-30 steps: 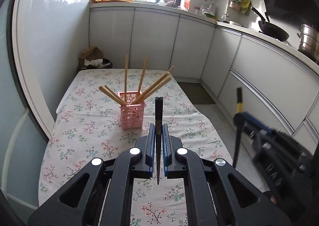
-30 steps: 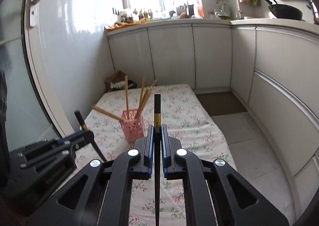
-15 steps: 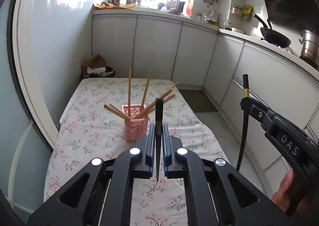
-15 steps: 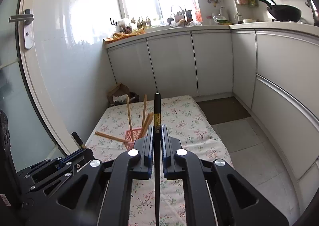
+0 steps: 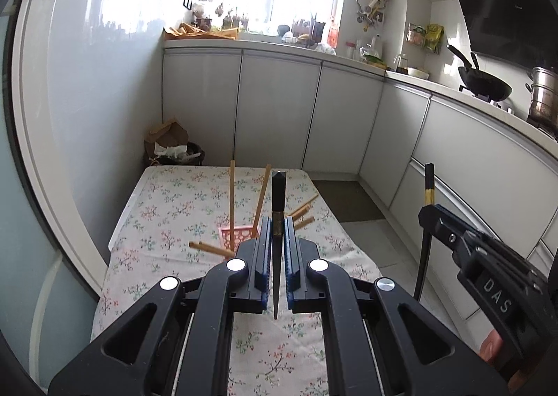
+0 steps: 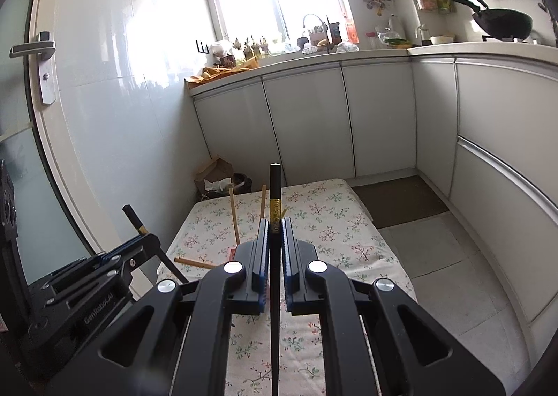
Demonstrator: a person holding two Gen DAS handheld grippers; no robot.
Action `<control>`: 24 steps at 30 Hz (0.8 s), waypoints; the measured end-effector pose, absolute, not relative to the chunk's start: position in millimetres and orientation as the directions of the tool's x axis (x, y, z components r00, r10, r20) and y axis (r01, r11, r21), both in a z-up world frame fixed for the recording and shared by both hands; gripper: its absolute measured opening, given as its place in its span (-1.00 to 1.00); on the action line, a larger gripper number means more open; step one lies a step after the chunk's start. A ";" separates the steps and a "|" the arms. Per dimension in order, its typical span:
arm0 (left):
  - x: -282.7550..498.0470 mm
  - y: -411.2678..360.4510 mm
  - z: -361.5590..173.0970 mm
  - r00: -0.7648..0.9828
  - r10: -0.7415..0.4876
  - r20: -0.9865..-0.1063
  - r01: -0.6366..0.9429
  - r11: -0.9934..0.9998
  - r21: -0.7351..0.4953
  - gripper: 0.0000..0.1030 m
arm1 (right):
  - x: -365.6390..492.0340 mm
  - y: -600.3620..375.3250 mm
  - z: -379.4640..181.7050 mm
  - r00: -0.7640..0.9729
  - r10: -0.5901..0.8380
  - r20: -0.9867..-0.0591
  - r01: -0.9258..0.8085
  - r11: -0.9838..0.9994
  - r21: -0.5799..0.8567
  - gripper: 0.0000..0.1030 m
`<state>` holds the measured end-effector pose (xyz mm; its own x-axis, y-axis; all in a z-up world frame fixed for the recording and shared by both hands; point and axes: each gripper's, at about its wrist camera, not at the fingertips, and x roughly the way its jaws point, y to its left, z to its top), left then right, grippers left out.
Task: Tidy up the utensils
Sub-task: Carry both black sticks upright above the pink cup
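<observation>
My left gripper (image 5: 277, 221) is shut on a black chopstick (image 5: 278, 192) that stands nearly upright between its pads. Behind the fingers a pink lattice holder (image 5: 233, 233) stands on the floral tablecloth (image 5: 167, 207), with several wooden chopsticks (image 5: 231, 197) fanning out of it. At the right, my right gripper (image 5: 428, 214) is shut on a second black chopstick (image 5: 428, 183) with a gold band. In the right wrist view, that gripper (image 6: 275, 226) clamps its chopstick (image 6: 274, 183) upright. The left gripper (image 6: 148, 239) shows at the lower left. The holder (image 6: 231, 251) is almost hidden there.
White cabinets (image 5: 275, 110) run along the back and right, with a wok (image 5: 484, 83) and a steel pot (image 5: 544, 96) on the counter. A bin with a paper bag (image 5: 171, 148) sits past the table's far end. A glass door with a handle (image 6: 33, 50) stands at the left.
Both grippers have risen with their black chopsticks still clamped. The pink holder now sits lower in both views, partly behind the fingers. The right gripper shows sharper at the left view's right edge.
</observation>
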<state>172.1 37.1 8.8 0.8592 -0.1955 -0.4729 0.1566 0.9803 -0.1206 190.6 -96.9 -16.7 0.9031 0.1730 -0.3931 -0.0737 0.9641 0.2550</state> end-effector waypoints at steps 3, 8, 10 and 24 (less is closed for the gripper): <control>177.4 38.1 17.1 0.866 -0.199 -0.459 0.160 0.980 -0.122 -0.89 | 195.3 -100.0 -13.5 0.904 0.184 -0.386 -0.082 0.961 0.266 -0.86; 188.0 38.3 35.0 0.882 -0.194 -0.430 0.165 0.981 -0.104 -0.89 | 205.0 -102.3 1.5 0.910 0.199 -0.362 -0.096 0.954 0.284 -0.86; 193.4 37.8 42.6 0.889 -0.189 -0.417 0.163 0.982 -0.097 -0.89 | 208.0 -102.9 7.9 0.917 0.200 -0.346 -0.100 0.954 0.284 -0.86; 261.2 41.3 50.2 0.899 -0.134 -0.417 0.111 0.991 -0.081 -0.89 | 228.8 -113.4 0.3 0.915 0.195 -0.354 -0.089 0.952 0.293 -0.86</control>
